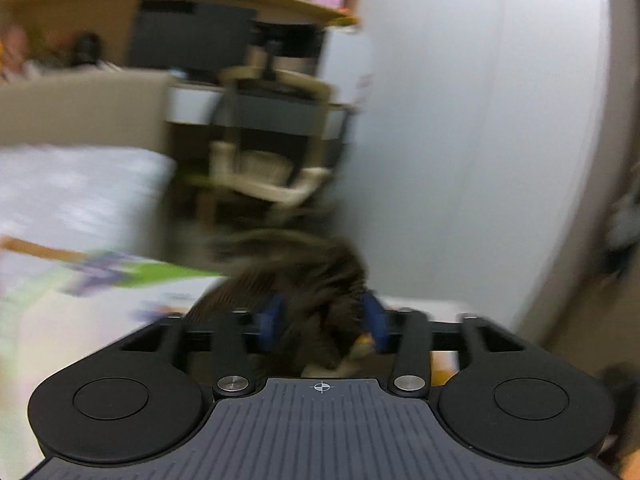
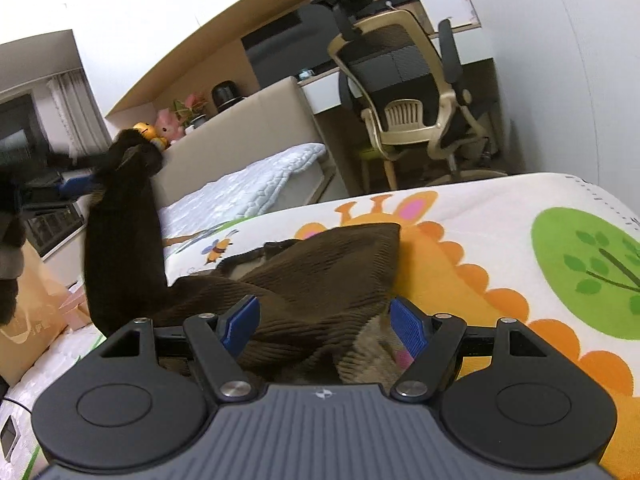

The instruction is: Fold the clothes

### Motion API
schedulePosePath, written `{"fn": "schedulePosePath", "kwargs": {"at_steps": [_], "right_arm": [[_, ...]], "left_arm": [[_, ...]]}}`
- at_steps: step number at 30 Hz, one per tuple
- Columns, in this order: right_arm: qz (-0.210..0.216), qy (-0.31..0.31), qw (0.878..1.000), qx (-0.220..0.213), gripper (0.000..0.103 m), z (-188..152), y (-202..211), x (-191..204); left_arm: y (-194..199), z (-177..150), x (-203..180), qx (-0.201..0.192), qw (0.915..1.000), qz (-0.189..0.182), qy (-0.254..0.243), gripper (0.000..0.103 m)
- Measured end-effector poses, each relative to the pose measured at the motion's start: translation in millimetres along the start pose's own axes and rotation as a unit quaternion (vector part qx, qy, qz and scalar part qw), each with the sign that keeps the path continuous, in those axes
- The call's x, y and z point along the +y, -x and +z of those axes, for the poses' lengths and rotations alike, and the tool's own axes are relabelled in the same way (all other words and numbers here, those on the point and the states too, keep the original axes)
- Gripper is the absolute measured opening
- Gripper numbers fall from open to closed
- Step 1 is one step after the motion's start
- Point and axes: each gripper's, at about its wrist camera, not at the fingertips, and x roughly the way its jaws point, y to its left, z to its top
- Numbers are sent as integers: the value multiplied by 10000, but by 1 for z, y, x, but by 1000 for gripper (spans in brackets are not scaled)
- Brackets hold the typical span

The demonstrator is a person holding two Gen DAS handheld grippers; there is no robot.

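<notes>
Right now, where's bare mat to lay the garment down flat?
Free: the printed mat right of and beyond the brown garment, over the orange shape toward the green tree print and the far edge. Crowded: centre-left, where the garment is heaped between the right gripper fingers and rises to the left gripper. The left wrist view is too blurred to judge.

cartoon-print play mat point(image 2: 500, 216), brown corduroy garment point(image 2: 320, 276) lying on it

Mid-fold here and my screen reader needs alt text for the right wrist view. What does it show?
The right gripper, jaws open, hovers over a brown ribbed garment lying on a cartoon-print mat. At far left the left gripper holds one end of the garment lifted. An office chair and a bed stand behind.
</notes>
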Motion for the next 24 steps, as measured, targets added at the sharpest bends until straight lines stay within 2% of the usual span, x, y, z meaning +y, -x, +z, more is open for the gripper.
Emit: {"fn": "schedulePosePath", "kwargs": {"at_steps": [1,5,8,12,17,18,19,20,22,24], "right_arm": [[-42,-8,10000,-3,73,0,0,0],[-37,-48,9999,-123,73,5,4,-1],[17,-37,9999,131,73,10,-19,11],[88,-20,9988,478,71,18,-50,27],[177,2,9957,911,67,28,-89,48],[195,6,9948,997,61,30,-97,52],[213,10,9939,1083,39,32,-105,56],[231,15,9929,1169,24,33,-112,60],[203,133,9937,1097,18,44,-111,70],[184,293,9968,720,18,63,-92,70]], "left_arm": [[-7,-4,-4,46,9997,-215,113,70],[-2,-18,5,140,9998,-96,37,83],[2,-28,12,210,9998,-6,-19,93],[10,-43,37,324,9983,447,-184,93],[21,-61,67,516,9975,478,103,94],[24,-63,70,518,9975,466,111,94],[26,-64,71,505,9977,456,80,94],[28,-64,72,491,9978,446,49,94],[33,-63,72,432,9984,366,-24,95],[36,-64,67,367,9991,206,-69,97]]}}
